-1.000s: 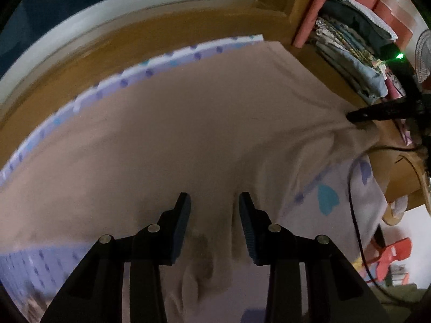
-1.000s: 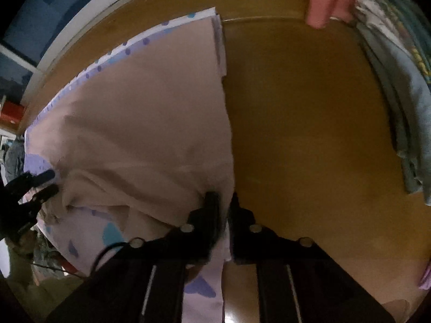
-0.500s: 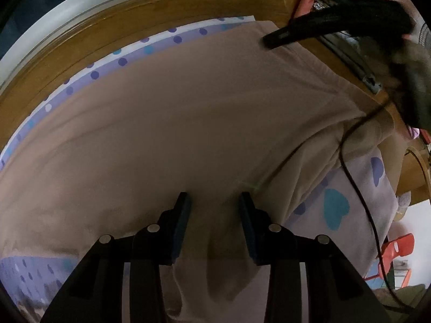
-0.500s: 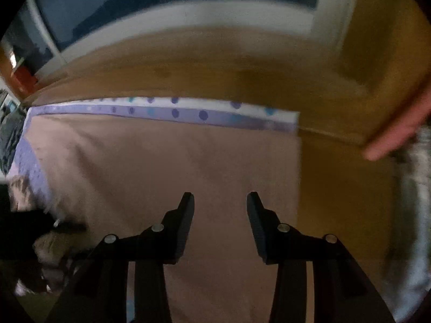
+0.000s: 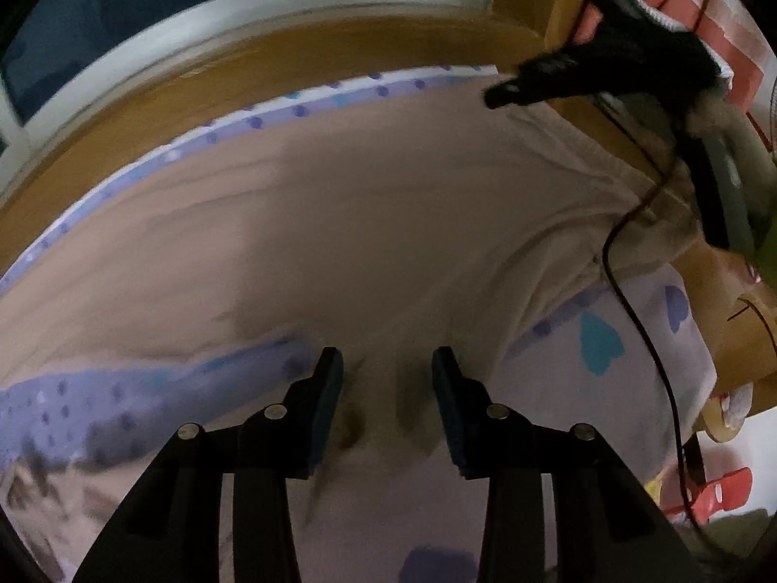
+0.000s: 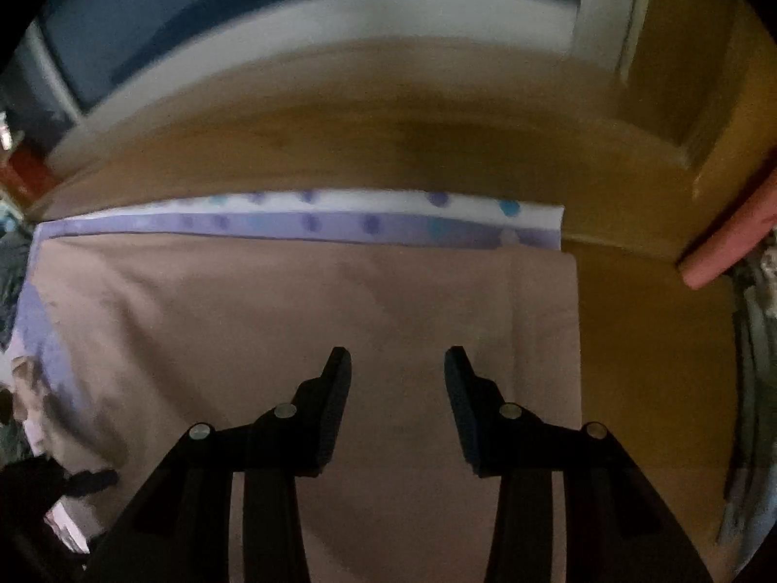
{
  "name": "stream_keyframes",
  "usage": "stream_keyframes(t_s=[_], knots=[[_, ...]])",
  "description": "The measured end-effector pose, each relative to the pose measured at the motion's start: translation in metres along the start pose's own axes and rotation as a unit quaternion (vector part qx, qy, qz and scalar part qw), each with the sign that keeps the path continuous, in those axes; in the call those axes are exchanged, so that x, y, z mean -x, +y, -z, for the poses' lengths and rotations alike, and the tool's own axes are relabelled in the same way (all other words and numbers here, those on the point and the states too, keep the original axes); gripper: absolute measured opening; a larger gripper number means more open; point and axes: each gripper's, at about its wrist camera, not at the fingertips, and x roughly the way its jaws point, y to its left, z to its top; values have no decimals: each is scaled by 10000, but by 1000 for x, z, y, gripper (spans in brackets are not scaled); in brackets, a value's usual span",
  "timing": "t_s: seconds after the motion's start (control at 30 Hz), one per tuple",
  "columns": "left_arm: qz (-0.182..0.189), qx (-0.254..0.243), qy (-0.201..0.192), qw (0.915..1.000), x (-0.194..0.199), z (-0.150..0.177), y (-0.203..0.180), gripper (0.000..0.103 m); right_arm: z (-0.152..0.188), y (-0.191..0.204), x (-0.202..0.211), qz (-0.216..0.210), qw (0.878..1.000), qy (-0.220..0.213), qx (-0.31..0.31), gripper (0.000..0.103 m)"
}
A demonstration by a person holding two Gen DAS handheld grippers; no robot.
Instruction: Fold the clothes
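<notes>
A large beige cloth [image 5: 388, 223] lies spread over a purple-dotted sheet [image 5: 301, 109] on a wooden platform. My left gripper [image 5: 387, 364] stands open over the cloth's near part, where a wrinkled fold lies under the gap and the pads are off it. A strip of the dotted sheet shows to its left. My right gripper [image 6: 397, 364] is open above the flat beige cloth [image 6: 301, 320], close to the cloth's right edge and far corner, with nothing between its fingers. In the left wrist view the right gripper [image 5: 505, 92] hovers over that far right corner.
Bare wooden platform [image 6: 646, 364] runs right of the cloth and along the window frame [image 6: 340, 29]. A pink cloth [image 6: 728, 238] and a stack of folded clothes [image 6: 757, 340] sit at the right. A black cable [image 5: 631, 301] crosses the cloth's right side.
The right gripper let go of the cloth's edge, opened, and swung over the flat cloth toward the far corner. The left gripper shifted sideways, and dotted sheet now shows at its left.
</notes>
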Motion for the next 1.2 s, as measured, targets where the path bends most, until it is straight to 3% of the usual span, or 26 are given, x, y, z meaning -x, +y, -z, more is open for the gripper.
stream_keyframes(t_s=[0.27, 0.4, 0.67, 0.8, 0.97, 1.2], knots=[[-280, 465, -215, 9983, 73, 57, 81, 39, 75, 88, 53, -170, 9997, -188, 46, 48], [-484, 266, -225, 9982, 92, 81, 119, 39, 118, 133, 58, -390, 9973, -129, -611, 48], [-570, 135, -170, 9981, 118, 129, 195, 39, 168, 209, 55, -692, 9874, -20, -1422, 48], [-650, 347, -208, 9971, 132, 152, 223, 39, 182, 234, 56, -932, 9825, 81, -1612, 48], [-1070, 671, -302, 9915, 149, 184, 249, 39, 182, 266, 50, -1020, 9856, 147, -1343, 48], [-1099, 1422, -81, 9837, 154, 224, 287, 39, 189, 300, 49, -1319, 9834, 186, -1230, 48]])
